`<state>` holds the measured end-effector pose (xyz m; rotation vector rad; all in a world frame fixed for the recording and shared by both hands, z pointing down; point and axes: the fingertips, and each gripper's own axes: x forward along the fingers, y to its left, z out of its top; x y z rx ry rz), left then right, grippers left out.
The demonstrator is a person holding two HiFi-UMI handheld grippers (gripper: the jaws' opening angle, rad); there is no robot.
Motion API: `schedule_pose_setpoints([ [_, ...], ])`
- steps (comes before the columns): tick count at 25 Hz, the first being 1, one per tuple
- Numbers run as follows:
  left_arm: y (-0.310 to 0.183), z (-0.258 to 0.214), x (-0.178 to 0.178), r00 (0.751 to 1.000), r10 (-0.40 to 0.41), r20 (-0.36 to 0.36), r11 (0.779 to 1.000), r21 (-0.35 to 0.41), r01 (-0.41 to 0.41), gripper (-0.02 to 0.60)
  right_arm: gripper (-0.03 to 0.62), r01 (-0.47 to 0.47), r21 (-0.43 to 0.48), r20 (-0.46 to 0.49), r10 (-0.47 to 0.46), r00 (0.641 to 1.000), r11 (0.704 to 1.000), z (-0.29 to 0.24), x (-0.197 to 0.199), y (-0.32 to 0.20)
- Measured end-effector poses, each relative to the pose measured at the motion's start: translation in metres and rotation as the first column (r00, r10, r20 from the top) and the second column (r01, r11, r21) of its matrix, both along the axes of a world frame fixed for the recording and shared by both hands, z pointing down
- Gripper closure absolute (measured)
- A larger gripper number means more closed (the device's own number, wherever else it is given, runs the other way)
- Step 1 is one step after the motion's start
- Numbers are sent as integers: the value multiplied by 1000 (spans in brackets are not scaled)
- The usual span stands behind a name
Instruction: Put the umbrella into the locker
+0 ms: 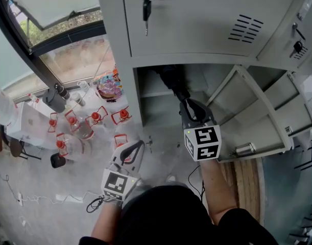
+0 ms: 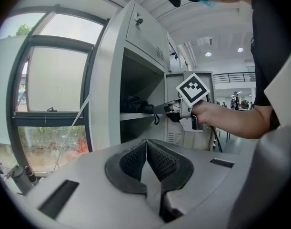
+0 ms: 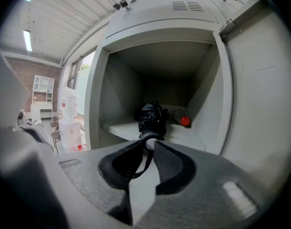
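A folded black umbrella (image 3: 151,118) lies on the shelf (image 3: 117,129) inside the open grey locker (image 1: 137,96), its handle end pointing out toward me. My right gripper (image 3: 150,145) is shut on that handle end, and the wrist strap hangs down between the pads. From above, the right gripper (image 1: 190,107) reaches into the compartment mouth, with the umbrella (image 1: 171,78) running deeper in. The left gripper view shows the umbrella (image 2: 135,105) on the shelf from the side. My left gripper (image 2: 146,146) is shut with nothing in it and hangs back outside the locker (image 1: 137,148), lower left.
A dark cylinder with a red cap (image 3: 184,121) lies on the shelf to the right of the umbrella. The locker door (image 1: 260,111) stands open on the right. A key (image 1: 146,10) hangs in the door above. Outside the window (image 1: 69,40), several red-topped items (image 1: 94,117) sit below.
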<state>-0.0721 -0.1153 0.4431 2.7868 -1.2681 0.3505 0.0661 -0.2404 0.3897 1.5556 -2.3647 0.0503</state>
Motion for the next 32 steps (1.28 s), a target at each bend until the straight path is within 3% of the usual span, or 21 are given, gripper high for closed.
schedule_pose_setpoints([
  [15,-3,1,-19,998,-62,7,998,-2,62,571,553,-42,29,-8,42,999,999,-3,-5,-39],
  [32,-6,1,-13,998,-57,8,998,1,57,571,580,-139,27,-75,141,987,990,-1,14,-71],
])
